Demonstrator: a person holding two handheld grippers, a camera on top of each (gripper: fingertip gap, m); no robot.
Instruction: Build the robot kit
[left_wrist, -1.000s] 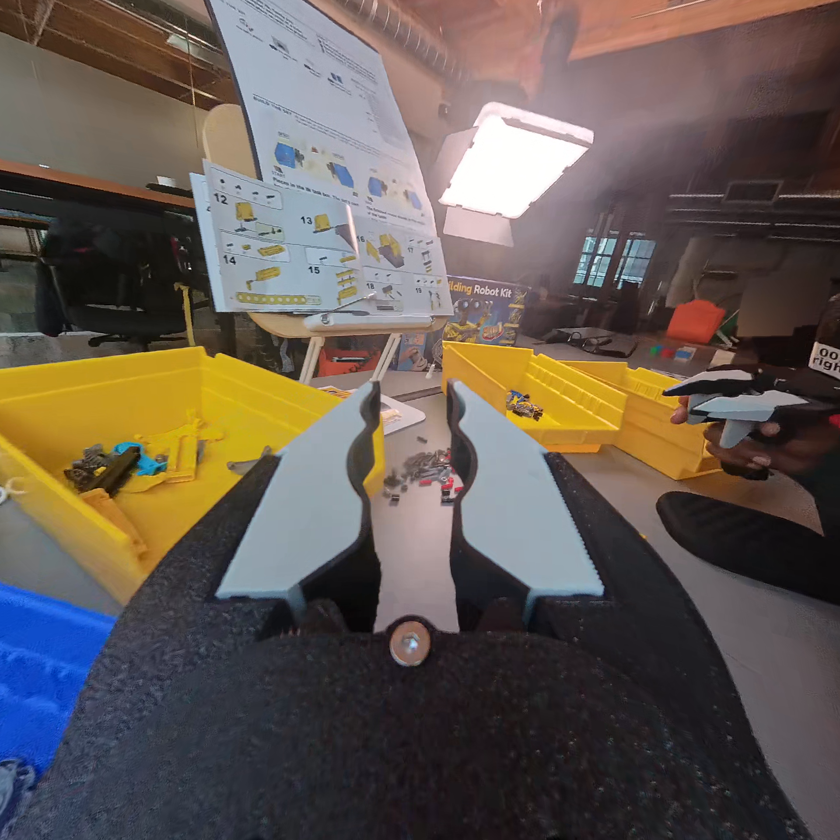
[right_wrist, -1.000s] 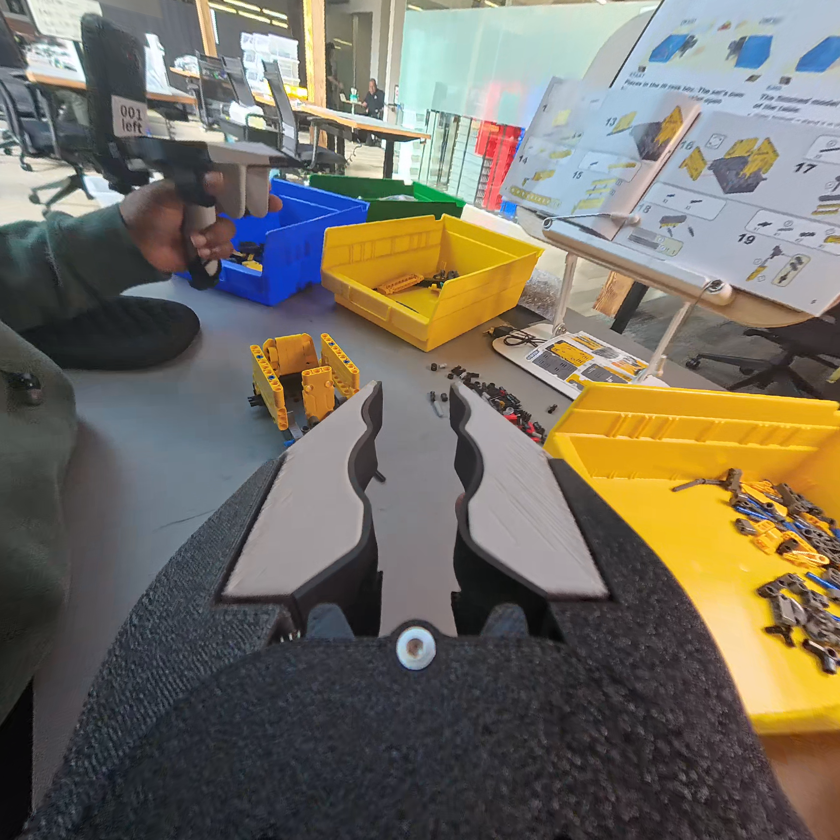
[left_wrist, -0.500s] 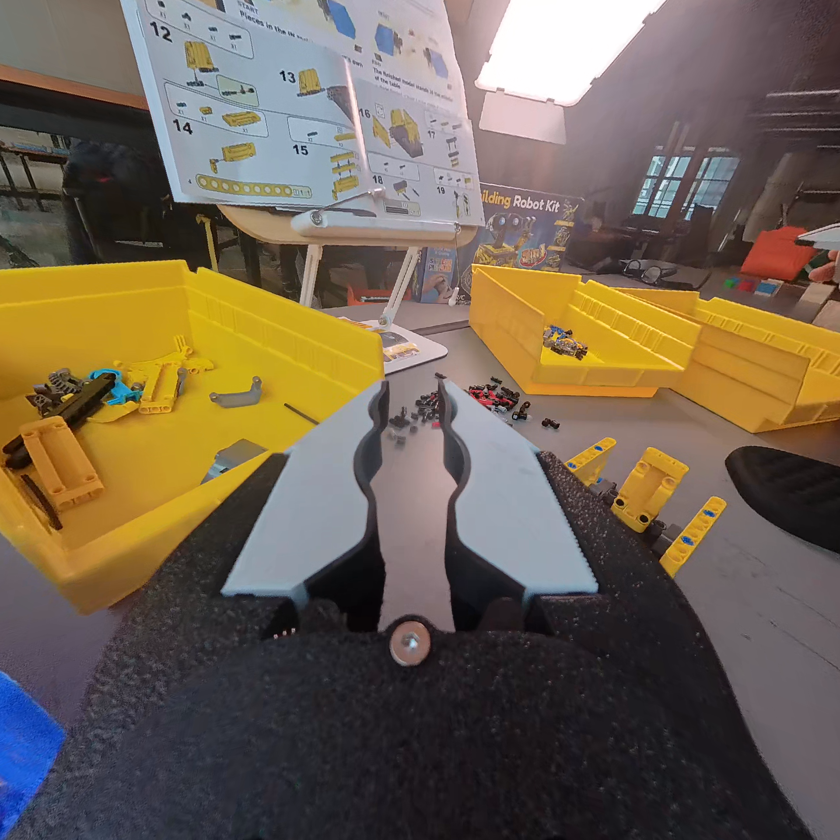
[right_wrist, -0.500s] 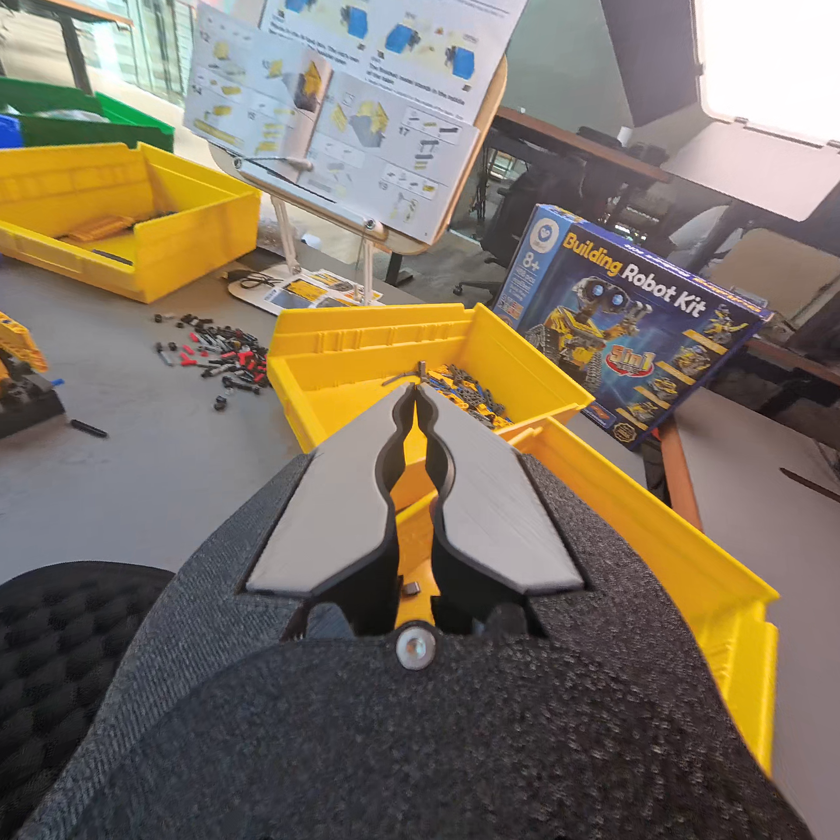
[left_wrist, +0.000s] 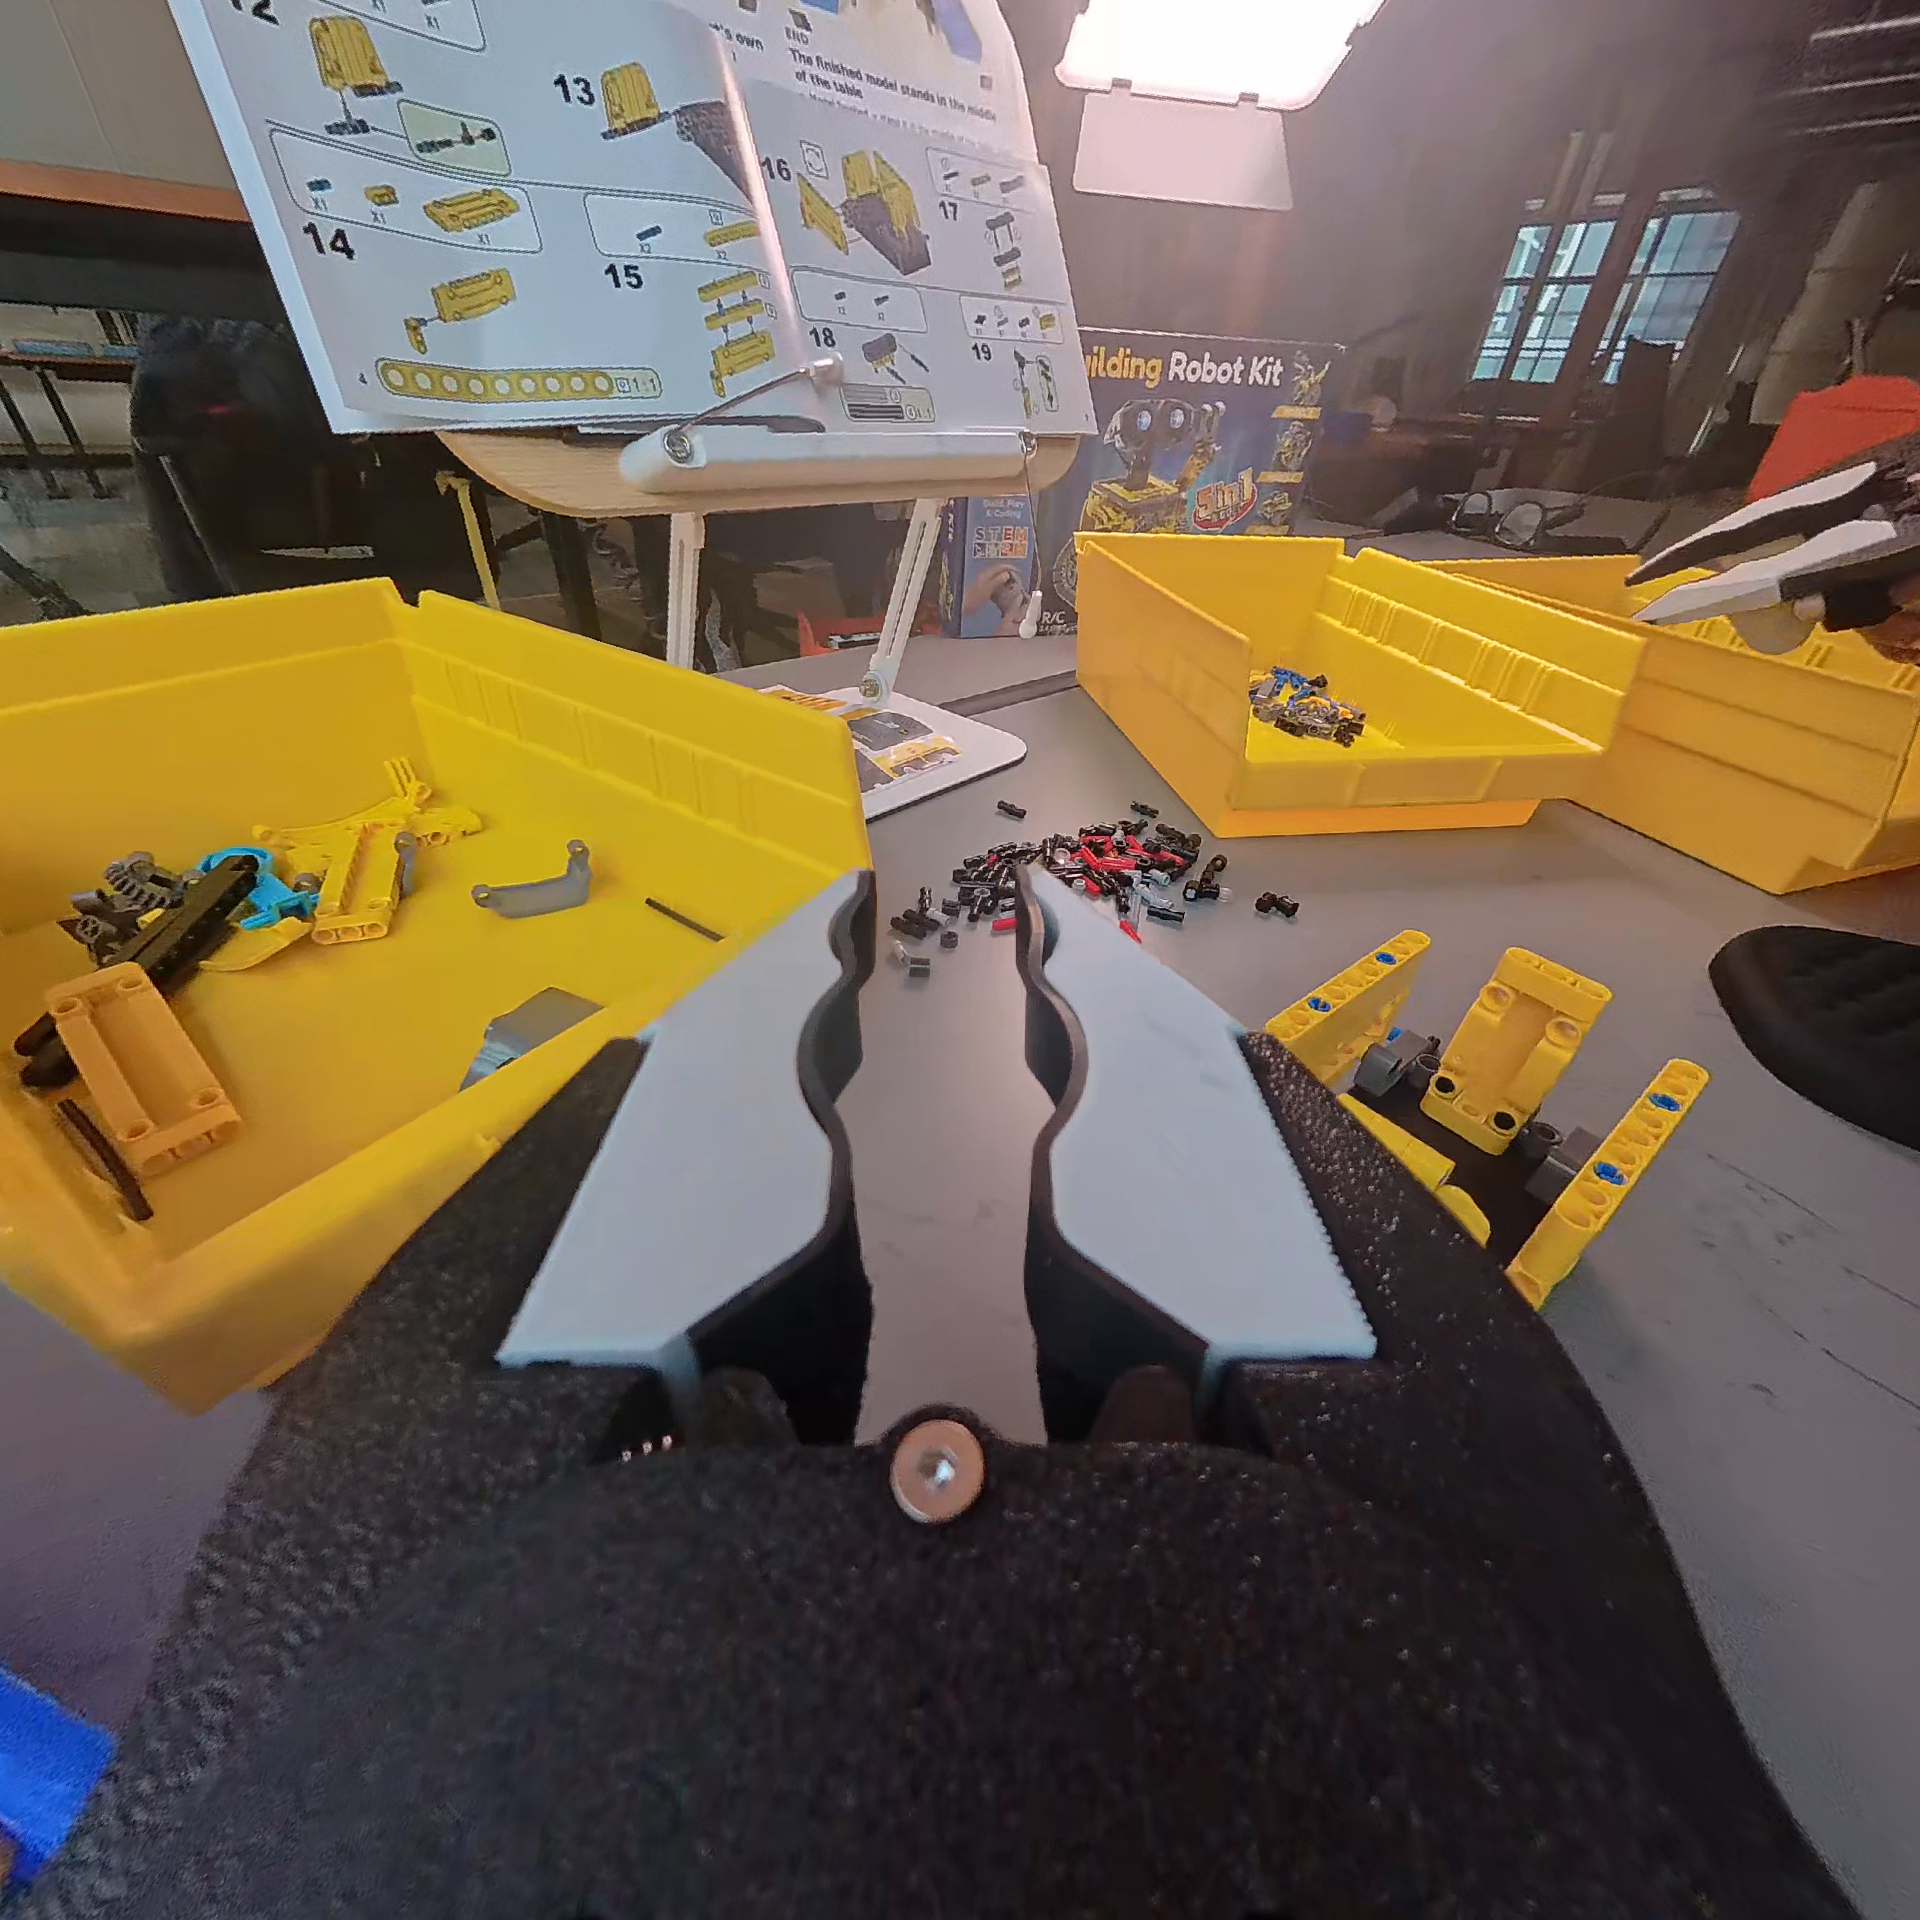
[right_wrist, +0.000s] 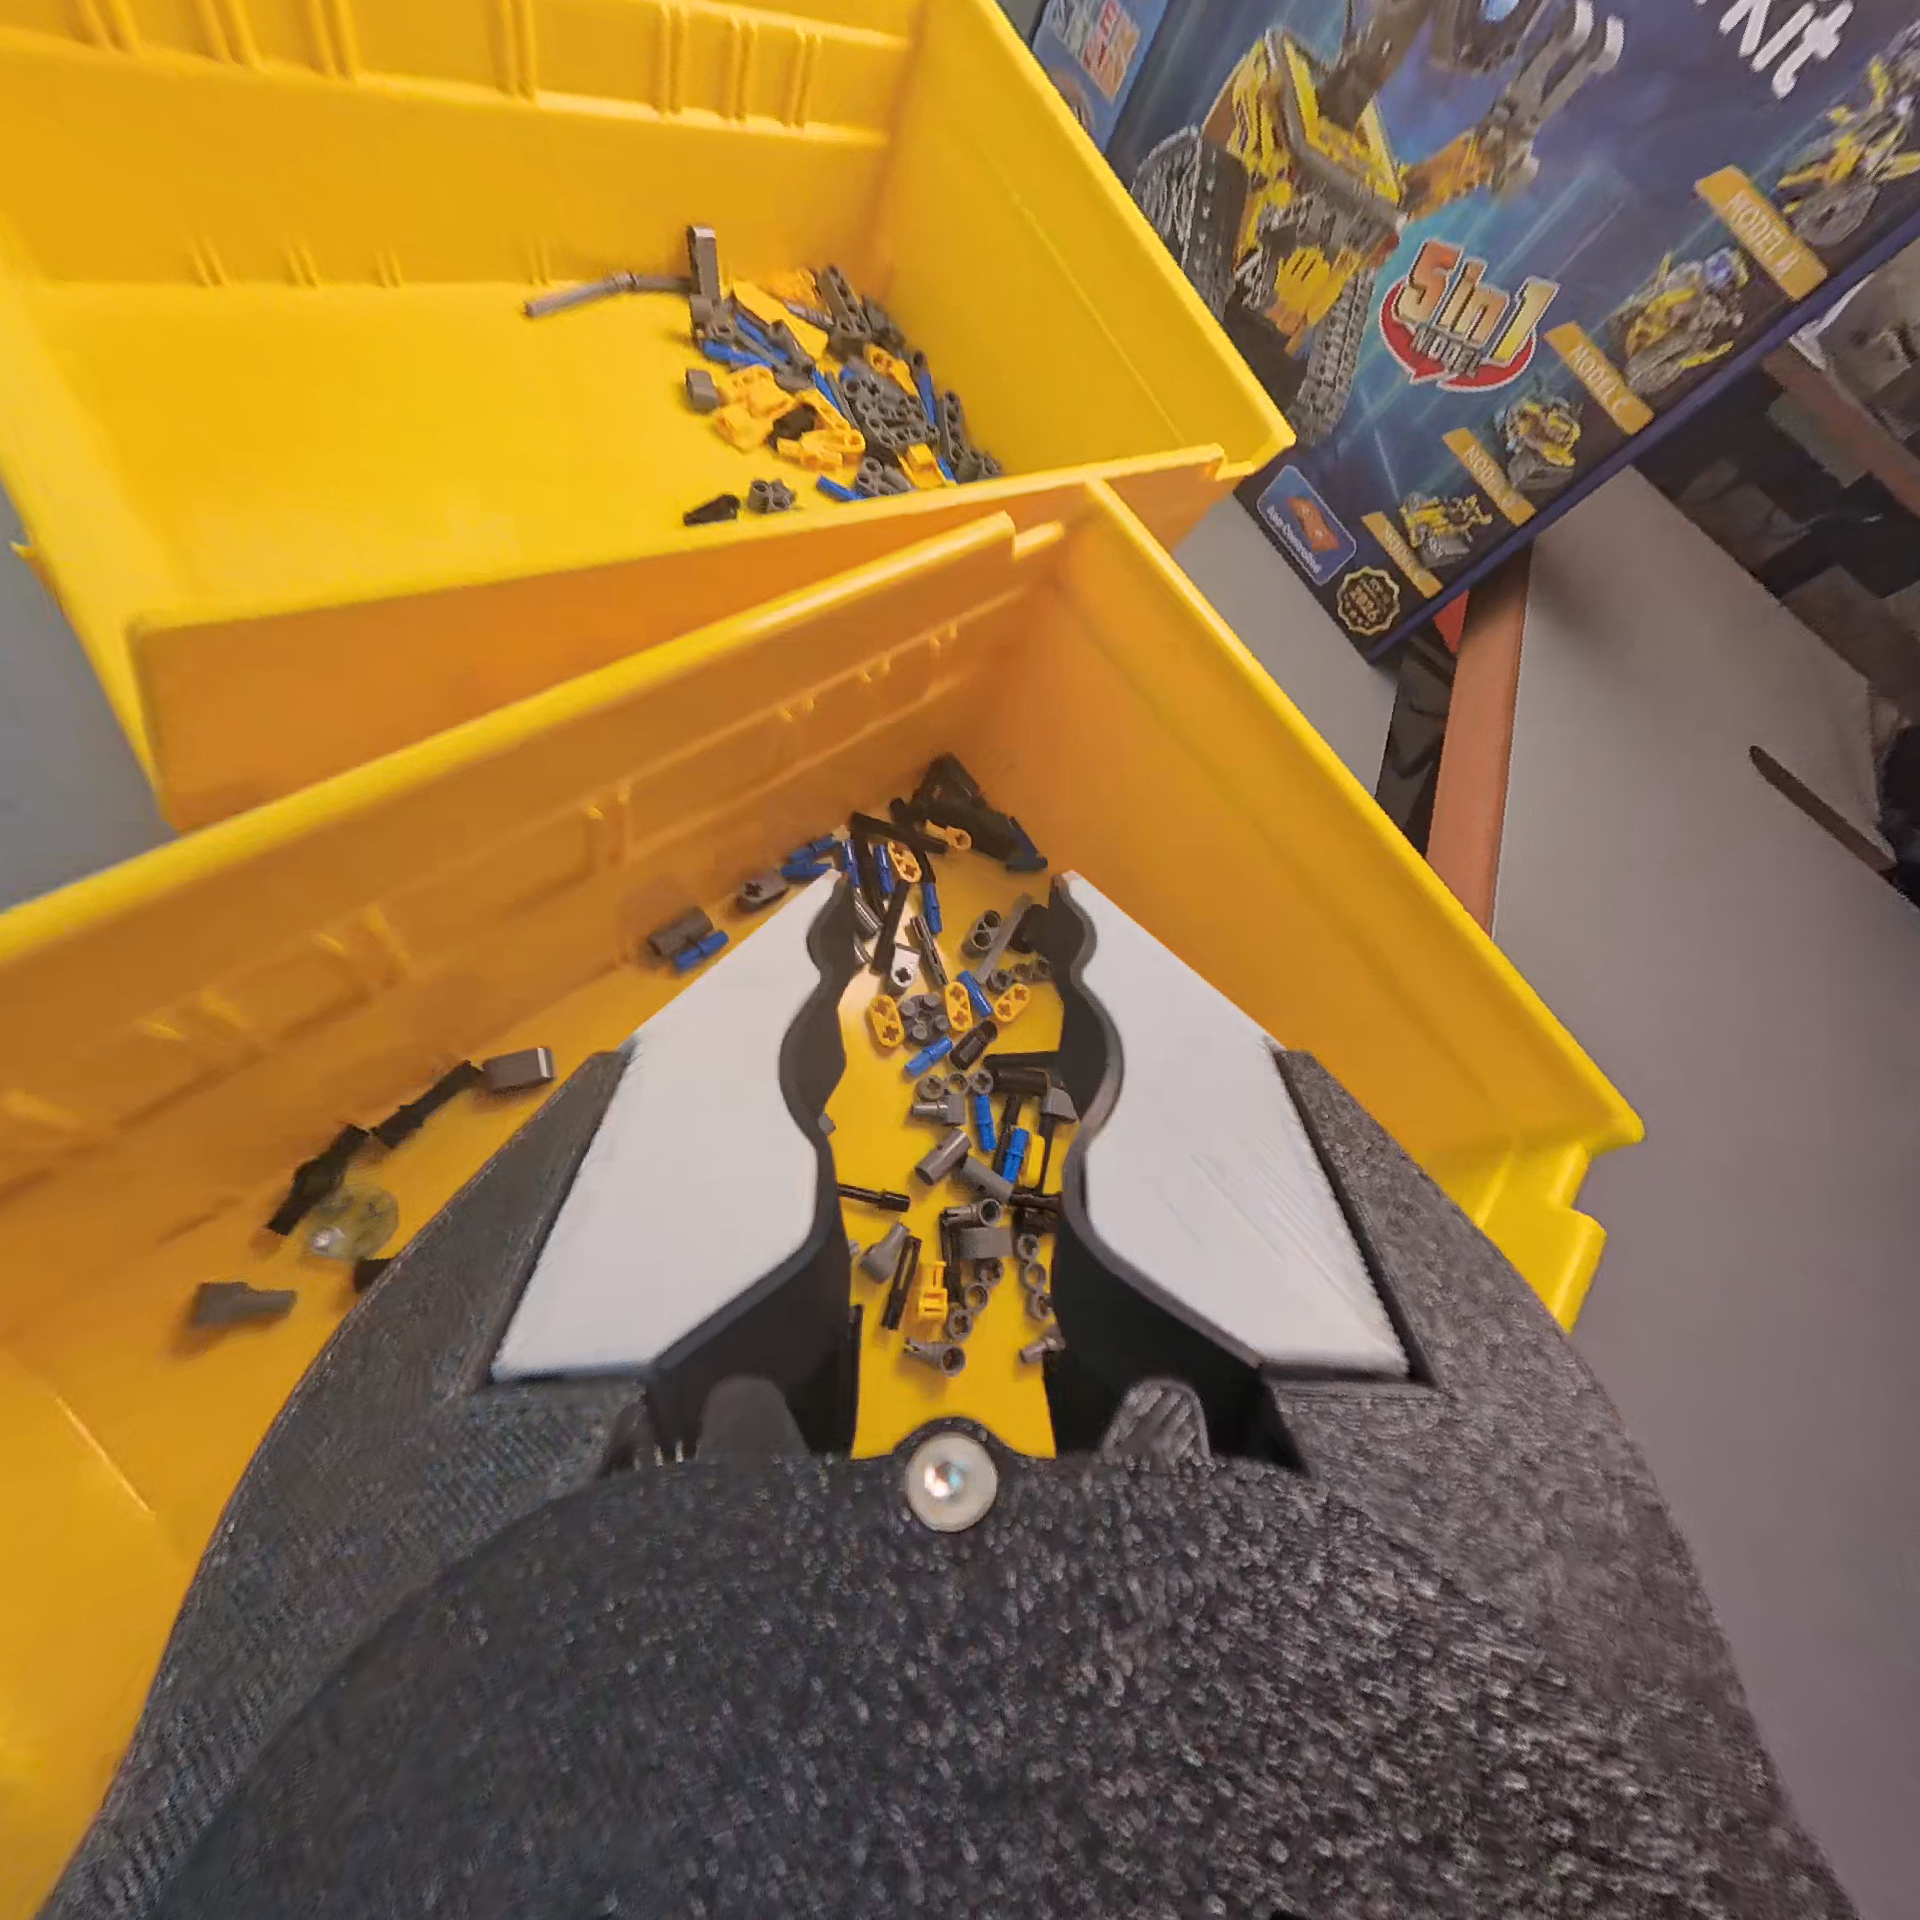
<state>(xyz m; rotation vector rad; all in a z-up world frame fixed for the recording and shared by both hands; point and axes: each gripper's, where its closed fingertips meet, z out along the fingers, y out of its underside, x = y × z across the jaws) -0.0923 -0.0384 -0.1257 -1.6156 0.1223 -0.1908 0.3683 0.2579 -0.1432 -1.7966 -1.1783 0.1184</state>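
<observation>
My left gripper (left_wrist: 943, 891) is open and empty above the grey table, pointing at a scatter of small black and red pins (left_wrist: 1081, 868). A partly built yellow model (left_wrist: 1486, 1070) stands just to its right. My right gripper (right_wrist: 948, 891) is open and empty, tilted down over a yellow bin (right_wrist: 436, 873) holding a pile of small grey, black, blue and yellow parts (right_wrist: 961, 1049) that shows between its fingers. The right gripper also shows at the far right of the left wrist view (left_wrist: 1766, 561), over the yellow bins.
A large yellow bin (left_wrist: 644, 727) with several bigger parts stands left of my left gripper. Two more yellow bins (left_wrist: 1455, 665) sit at the back right. An instruction sheet on a stand (left_wrist: 665, 229) and a kit box (right_wrist: 1507, 260) stand behind. A second parts bin (right_wrist: 520, 364) lies beyond. My right fingertips sit around 55 cm from my left ones.
The right gripper swung right and tipped down over the near yellow bin, and its jaws opened wider. The left gripper tilted down and moved toward the pins and the yellow model.
</observation>
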